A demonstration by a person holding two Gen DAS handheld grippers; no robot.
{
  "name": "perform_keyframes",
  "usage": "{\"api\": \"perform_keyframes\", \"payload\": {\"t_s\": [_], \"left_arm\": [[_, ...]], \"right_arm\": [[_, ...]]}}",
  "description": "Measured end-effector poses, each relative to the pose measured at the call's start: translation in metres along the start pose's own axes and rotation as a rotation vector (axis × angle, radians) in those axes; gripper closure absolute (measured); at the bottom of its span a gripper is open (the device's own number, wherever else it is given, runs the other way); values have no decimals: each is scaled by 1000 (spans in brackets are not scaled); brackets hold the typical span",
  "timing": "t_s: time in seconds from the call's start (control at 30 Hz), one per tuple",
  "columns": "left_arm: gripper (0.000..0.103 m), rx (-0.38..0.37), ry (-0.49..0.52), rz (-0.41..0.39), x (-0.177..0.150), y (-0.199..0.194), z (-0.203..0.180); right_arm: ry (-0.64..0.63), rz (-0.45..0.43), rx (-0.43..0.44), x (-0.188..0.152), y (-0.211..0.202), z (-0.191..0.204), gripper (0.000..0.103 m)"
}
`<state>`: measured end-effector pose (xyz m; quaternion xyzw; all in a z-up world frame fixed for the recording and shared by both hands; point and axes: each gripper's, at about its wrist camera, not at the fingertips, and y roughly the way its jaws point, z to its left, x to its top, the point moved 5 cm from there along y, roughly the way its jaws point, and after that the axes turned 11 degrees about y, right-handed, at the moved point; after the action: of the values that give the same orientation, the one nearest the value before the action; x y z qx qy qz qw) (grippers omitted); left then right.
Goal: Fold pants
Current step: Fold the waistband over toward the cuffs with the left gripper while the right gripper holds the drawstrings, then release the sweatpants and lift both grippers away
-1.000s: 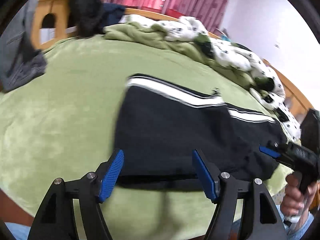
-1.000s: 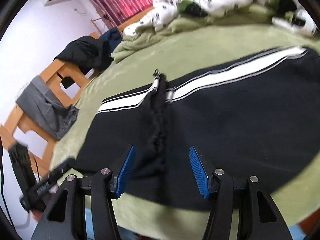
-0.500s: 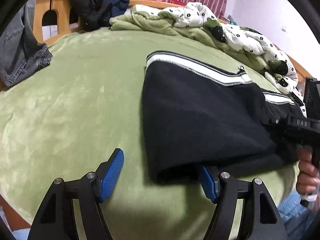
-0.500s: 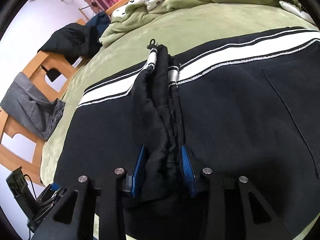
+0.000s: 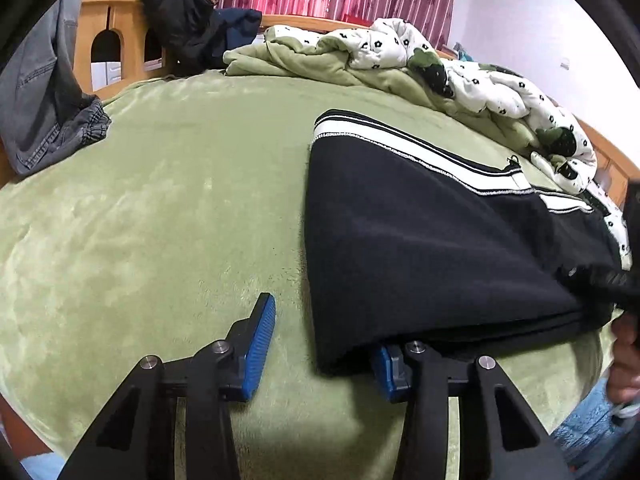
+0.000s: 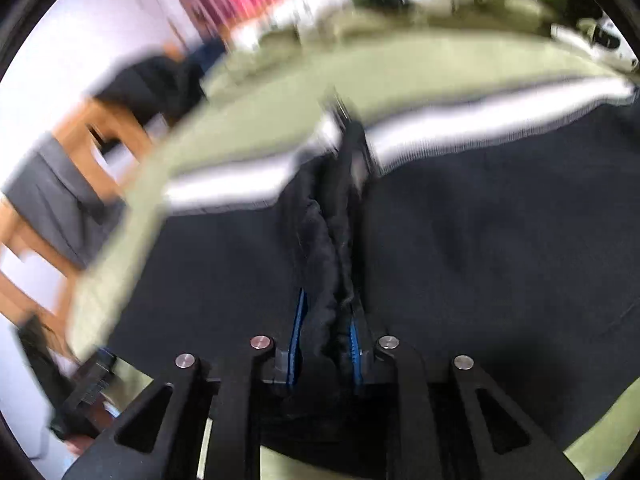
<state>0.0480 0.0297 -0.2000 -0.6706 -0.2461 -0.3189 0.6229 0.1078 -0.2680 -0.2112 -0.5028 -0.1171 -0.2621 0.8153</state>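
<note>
Black pants with a white side stripe lie folded on the green bedspread. My left gripper is open at the pants' near left corner: its right finger sits under the fabric edge, its left finger rests on bare blanket. In the blurred right wrist view my right gripper is shut on a bunched ridge of the pants. The right gripper also shows at the left wrist view's right edge.
A rumpled green and white spotted quilt lies along the bed's far side. Dark clothes and grey jeans hang on the wooden bed frame at the left.
My right gripper closed on the bunched pants fabric and is moving fast, blurring its view. My left gripper shifted left, so the pants' corner now lies over its right finger.
</note>
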Motion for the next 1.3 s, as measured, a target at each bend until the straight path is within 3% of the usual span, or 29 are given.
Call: {"api": "perform_keyframes", "payload": {"t_s": [0.17, 0.27, 0.37, 0.5, 0.6, 0.67, 0.73, 0.83, 0.93, 1.0, 1.07, 1.1, 1.17, 1.3], "left_arm": [[57, -65, 35, 31, -2, -21, 6], [53, -93, 84, -10, -2, -42, 8], [51, -120, 68, -52, 12, -51, 10], [49, -191, 16, -68, 52, -37, 6], [49, -228, 27, -52, 63, -19, -4], [49, -232, 47, -42, 64, -7, -11], [49, -234, 60, -15, 59, 9, -16], [48, -215, 78, 37, 45, 27, -21], [45, -162, 137, 18, 36, 22, -27], [40, -148, 148, 18, 34, 15, -28], [36, -148, 140, 24, 30, 6, -26], [35, -146, 136, 30, 29, 4, -24], [34, -168, 98, 61, 25, 0, -19], [34, -204, 5, 89, 16, -16, -8]], "right_arm": [[-122, -56, -56, 3, -27, 15, 78], [-237, -179, -108, 20, -56, 30, 77], [-293, -222, -88, 47, -61, 50, 77], [-393, -176, -101, 79, -26, 78, 77], [-478, -71, -144, 83, 15, 71, 77], [-534, -14, -221, 86, 42, 58, 87], [-504, -23, -195, 93, 48, 45, 96], [-436, -9, -162, 99, 45, 37, 102], [-435, -8, -171, 95, 33, 37, 102], [-402, -54, -194, 93, 11, 36, 90], [-380, -89, -138, 82, -15, 37, 77], [-372, -92, -114, 74, -25, 35, 74], [-353, -72, -104, 55, -38, 29, 59], [-317, 2, -162, 14, -42, 10, 59]]}}
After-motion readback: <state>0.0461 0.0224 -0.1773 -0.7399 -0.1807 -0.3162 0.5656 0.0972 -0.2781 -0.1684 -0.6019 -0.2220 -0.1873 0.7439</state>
